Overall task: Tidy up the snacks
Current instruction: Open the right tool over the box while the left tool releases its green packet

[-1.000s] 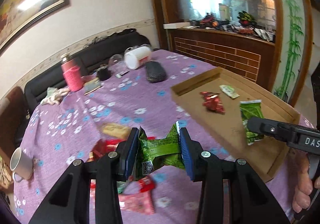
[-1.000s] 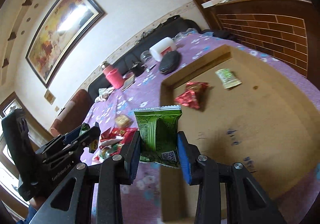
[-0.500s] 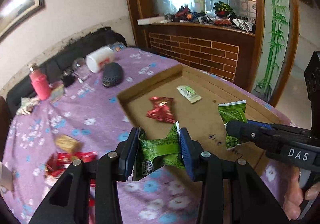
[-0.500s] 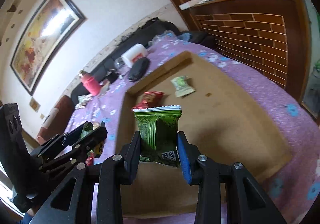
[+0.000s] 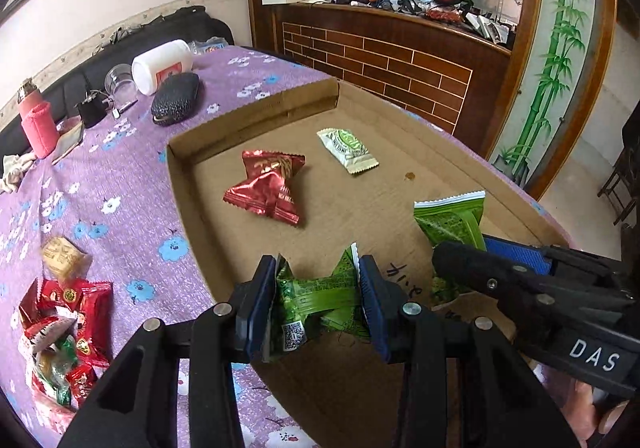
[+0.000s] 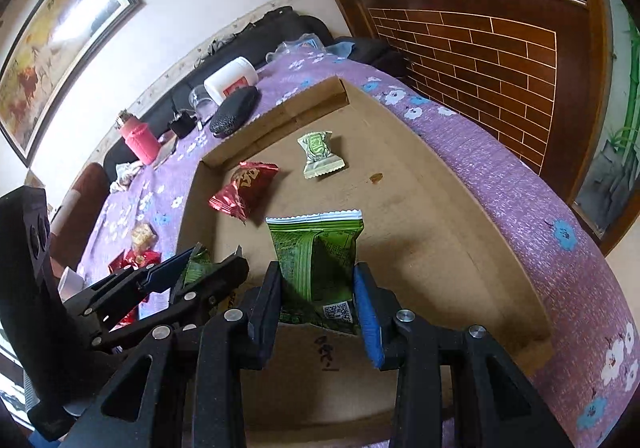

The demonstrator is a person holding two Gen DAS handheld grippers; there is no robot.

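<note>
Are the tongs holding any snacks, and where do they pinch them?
Yes. Left tongs pinch a green snack by its two side edges; right tongs squeeze another green packet at its bottom end.

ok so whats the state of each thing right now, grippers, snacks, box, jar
left gripper: shut on a crumpled green snack
right gripper: shut on a flat green packet
cardboard box: open, lying flat
red snack: lying in the box
pale green snack: lying in the box
white jar: tipped on its side
snack pile: on the cloth, outside the box
</note>
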